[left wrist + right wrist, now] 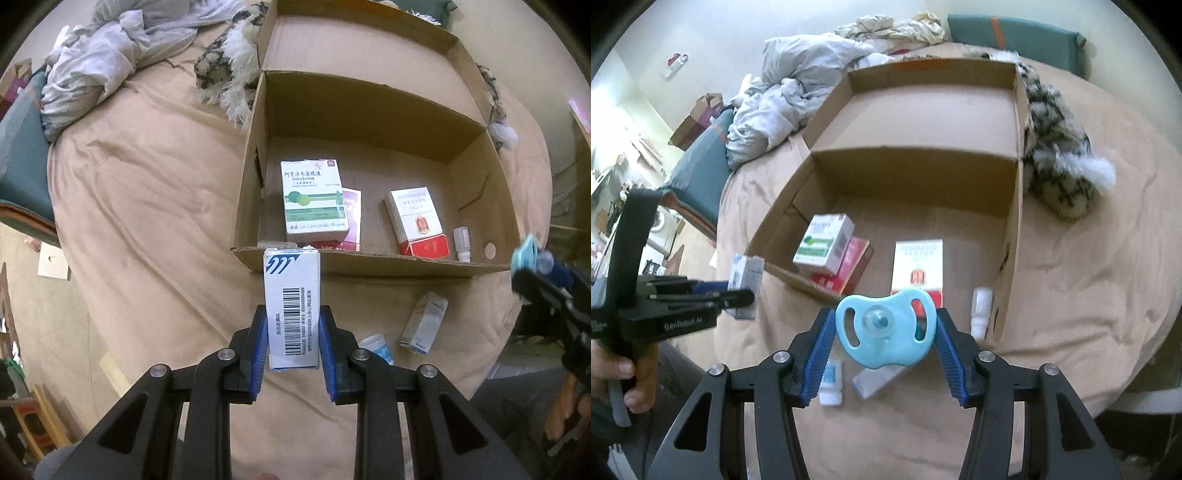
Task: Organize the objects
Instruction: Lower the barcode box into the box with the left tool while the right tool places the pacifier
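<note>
My left gripper (293,317) is shut on a white and blue barcode box (291,295), held above the bed just in front of the cardboard box's near wall (369,260). My right gripper (884,325) is shut on a light blue pacifier (886,328), its pads pressing both sides. Inside the cardboard box (1010,229) lie a green and white medicine box (314,199), a red and white pack (415,221), a pink carton (352,218) and a small white bottle (461,243). From the right wrist view, the left gripper (746,291) with its box (746,277) sits at the left.
On the tan bedspread (147,221) in front of the box lie a grey carton (424,321) and a white and blue bottle (376,347). Crumpled pale sheets (110,48) and a spotted furry throw (229,70) lie beyond. A hand (631,373) grips the left tool.
</note>
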A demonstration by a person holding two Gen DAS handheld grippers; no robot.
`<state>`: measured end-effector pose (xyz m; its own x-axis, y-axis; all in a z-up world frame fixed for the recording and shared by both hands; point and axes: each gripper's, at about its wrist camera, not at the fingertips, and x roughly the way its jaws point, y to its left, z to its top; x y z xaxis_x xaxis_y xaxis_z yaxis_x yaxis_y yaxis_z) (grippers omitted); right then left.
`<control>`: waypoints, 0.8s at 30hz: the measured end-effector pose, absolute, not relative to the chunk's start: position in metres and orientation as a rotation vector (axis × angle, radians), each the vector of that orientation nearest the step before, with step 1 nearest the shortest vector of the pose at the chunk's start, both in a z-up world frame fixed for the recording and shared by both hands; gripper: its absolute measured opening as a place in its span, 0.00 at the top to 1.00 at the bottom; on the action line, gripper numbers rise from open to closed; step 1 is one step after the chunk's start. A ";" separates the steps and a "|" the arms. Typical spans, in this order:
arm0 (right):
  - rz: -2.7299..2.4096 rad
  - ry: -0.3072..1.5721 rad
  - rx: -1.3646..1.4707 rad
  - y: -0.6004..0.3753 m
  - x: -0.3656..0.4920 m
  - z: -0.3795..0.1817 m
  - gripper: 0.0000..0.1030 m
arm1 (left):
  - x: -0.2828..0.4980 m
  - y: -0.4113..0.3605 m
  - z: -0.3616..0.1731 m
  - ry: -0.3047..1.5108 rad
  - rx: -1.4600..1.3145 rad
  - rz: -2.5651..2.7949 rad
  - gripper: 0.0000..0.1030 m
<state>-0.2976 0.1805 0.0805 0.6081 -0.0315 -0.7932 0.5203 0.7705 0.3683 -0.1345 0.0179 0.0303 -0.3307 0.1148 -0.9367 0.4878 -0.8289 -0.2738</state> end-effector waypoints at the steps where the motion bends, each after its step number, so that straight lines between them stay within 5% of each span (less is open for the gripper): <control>1: -0.345 0.862 0.621 0.178 -0.295 0.083 0.45 | -0.135 0.017 0.032 0.776 1.653 -2.267 0.78; 24: -0.374 0.960 0.606 0.156 -0.237 0.056 0.44 | -0.211 0.025 0.034 0.424 1.642 -2.474 0.78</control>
